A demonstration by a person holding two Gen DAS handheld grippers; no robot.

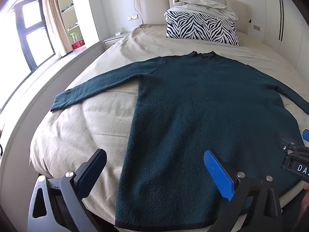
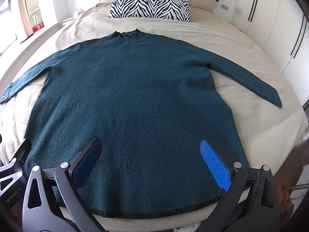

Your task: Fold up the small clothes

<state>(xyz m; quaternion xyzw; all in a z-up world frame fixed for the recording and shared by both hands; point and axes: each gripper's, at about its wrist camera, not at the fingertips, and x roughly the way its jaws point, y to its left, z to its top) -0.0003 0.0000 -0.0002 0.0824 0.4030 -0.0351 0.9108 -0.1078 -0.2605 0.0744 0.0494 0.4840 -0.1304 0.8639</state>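
1. Your sweater (image 2: 131, 104) lies flat and face-up on the bed (image 2: 251, 119), collar at 12 o'clock toward the zebra pillow (image 2: 150, 3), hem at 6 o'clock by you, both sleeves spread wide.
2. Your left gripper (image 1: 154, 172) hangs over the hem's left corner, jaws wide apart, holding nothing.
3. Your right gripper (image 2: 152, 162) hovers over the lower hem, likewise spread wide and empty.
4. No fold looks started, so begin with a sleeve: take the left sleeve (image 1: 92, 89) at 9 o'clock near its cuff.
5. Pinch the cuff's full thickness; the fuzzy knit likely stretches, so lift rather than drag.
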